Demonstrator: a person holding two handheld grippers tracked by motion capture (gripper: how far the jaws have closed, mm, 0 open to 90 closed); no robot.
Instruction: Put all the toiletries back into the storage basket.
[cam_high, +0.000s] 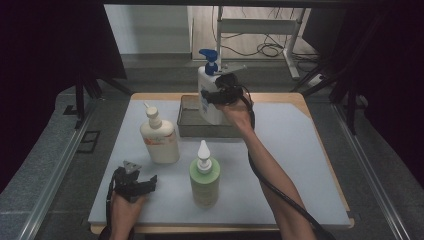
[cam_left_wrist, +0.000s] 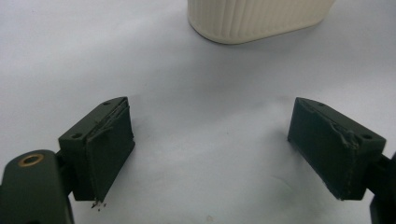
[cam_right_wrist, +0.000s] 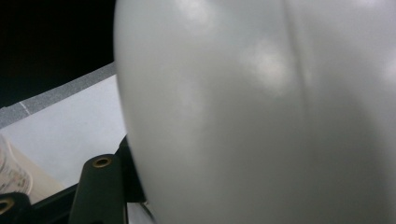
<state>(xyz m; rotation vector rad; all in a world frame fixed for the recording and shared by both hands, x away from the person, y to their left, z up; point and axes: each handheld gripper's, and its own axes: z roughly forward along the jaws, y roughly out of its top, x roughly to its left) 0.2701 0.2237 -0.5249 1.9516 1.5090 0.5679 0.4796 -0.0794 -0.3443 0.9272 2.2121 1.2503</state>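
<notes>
- Room: dark curtains on both sides of the high view; beyond the table, a pale floor with loose cables and a white metal frame (cam_high: 260, 25).
- Table (cam_high: 300, 165): wooden top under a pale blue-grey mat, clean, grey carpet around it.
- Tray (cam_high: 187, 122): dark, shallow, at the mat's far edge.
- White pump bottle (cam_high: 207, 97) with blue pump: upright over the tray, pinched at its body by the right gripper (cam_high: 217, 95); whether it touches the tray floor cannot be told.
- Cream bottle (cam_high: 159, 137): upright, left of centre.
- Green bottle (cam_high: 205, 177): upright, near the front.
- Left gripper (cam_high: 142, 184): low over the mat at front left, jaws spread wide, nothing between them.
</notes>
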